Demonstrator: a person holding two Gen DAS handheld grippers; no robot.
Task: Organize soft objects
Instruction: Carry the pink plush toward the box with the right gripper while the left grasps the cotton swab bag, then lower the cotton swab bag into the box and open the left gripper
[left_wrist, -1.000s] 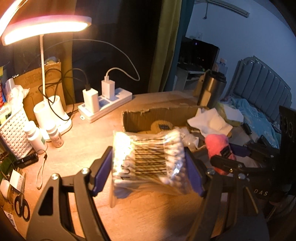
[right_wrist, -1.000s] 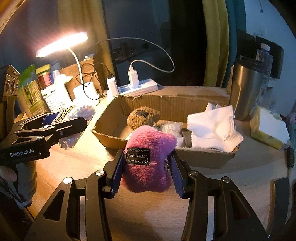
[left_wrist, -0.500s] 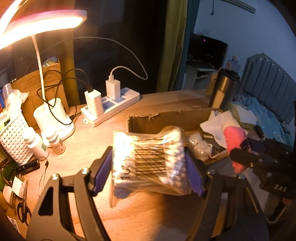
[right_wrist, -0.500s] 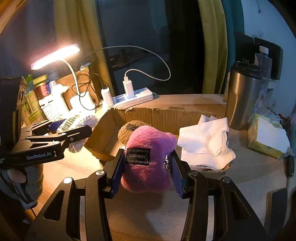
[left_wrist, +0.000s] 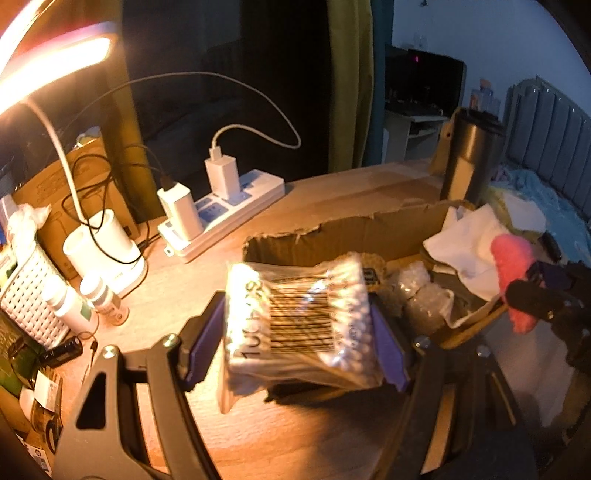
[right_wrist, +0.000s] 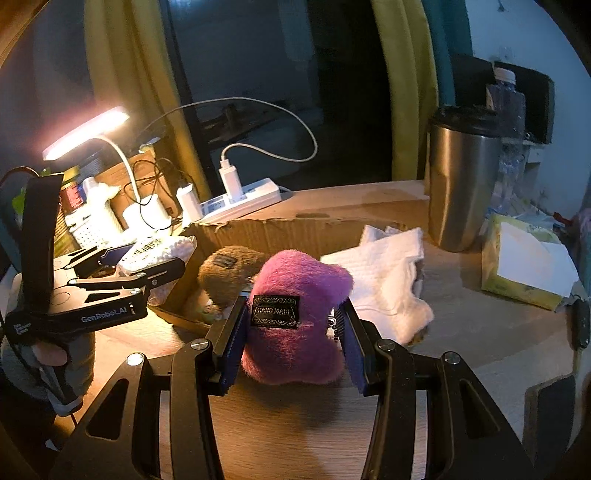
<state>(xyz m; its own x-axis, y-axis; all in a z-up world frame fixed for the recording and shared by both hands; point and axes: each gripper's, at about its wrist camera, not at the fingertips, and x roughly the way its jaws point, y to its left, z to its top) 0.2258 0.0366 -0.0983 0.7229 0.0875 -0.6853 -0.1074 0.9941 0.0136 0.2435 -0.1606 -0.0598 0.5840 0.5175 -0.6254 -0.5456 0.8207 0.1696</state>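
Cotton swab pack sits clamped between the left gripper jaws, held above the worktop at the near edge of the cardboard box. Pink plush is squeezed in the right gripper jaws, just in front of a brown plush and white cloth.

The plush is pink-purple with a black patterned label, the second plush brown, the swab pack white with a black barcode, the box brown cardboard, the cloth white, the tumbler steel with black lid, the surface light wood.
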